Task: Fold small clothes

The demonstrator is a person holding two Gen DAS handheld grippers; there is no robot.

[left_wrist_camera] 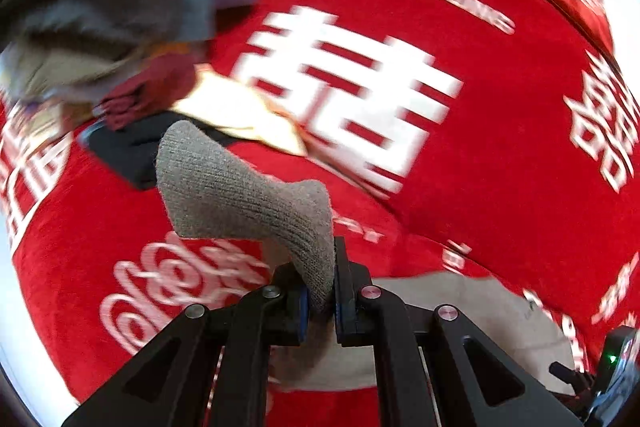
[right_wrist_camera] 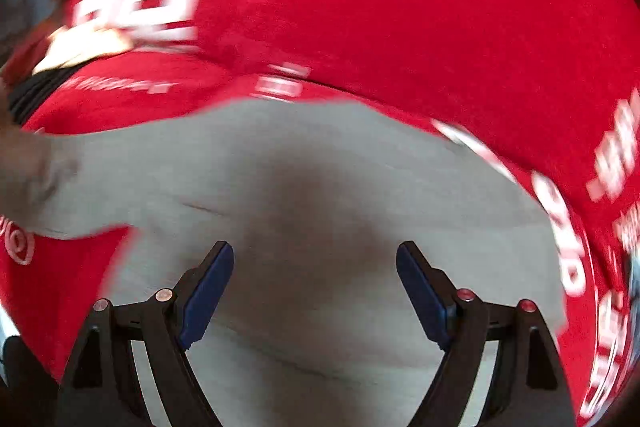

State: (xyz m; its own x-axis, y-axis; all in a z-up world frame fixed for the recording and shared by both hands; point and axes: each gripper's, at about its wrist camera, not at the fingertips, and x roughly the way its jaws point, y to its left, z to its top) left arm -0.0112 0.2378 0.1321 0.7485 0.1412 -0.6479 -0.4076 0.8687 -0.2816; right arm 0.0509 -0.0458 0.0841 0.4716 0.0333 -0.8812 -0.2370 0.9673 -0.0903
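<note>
**Left claw clamped on grey knit piece; right claw spread above grey garment**

Left claw (left_wrist_camera: 322, 301): the jaws are drawn together on a grey knit piece (left_wrist_camera: 240, 195), a ribbed item shaped like a sock. Its narrow end is pinched between the blue pads (left_wrist_camera: 344, 311); the rest rises up and away to the left, lifted clear of the red cloth (left_wrist_camera: 460, 155) beneath it. The knit piece is sharp in this view while the surroundings are smeared by blur.

Right claw (right_wrist_camera: 315, 289): the jaws stand wide apart, blue pads (right_wrist_camera: 208, 291) facing each other with nothing between them. Directly under and ahead of them lies a pale grey garment (right_wrist_camera: 320, 187), spread flat on the red cloth (right_wrist_camera: 400, 19). Whether the fingertips touch the fabric cannot be told. The same garment (left_wrist_camera: 480, 315) shows in the left wrist view, low and to the right of the left claw, lying flat.

Surface: the red cloth carries large white characters and white lettering and covers the whole working surface; what lies under it is not visible.

Other items: at the far left of the left wrist view sits a pile of clothes (left_wrist_camera: 120, 7), with grey, dark red and beige pieces heaped together. Beside it, nearer the claw, lie a black item (left_wrist_camera: 128, 155) and a pale yellow item (left_wrist_camera: 240, 115), the yellow one overlapping the black. Blur prevents identifying them further.
</note>
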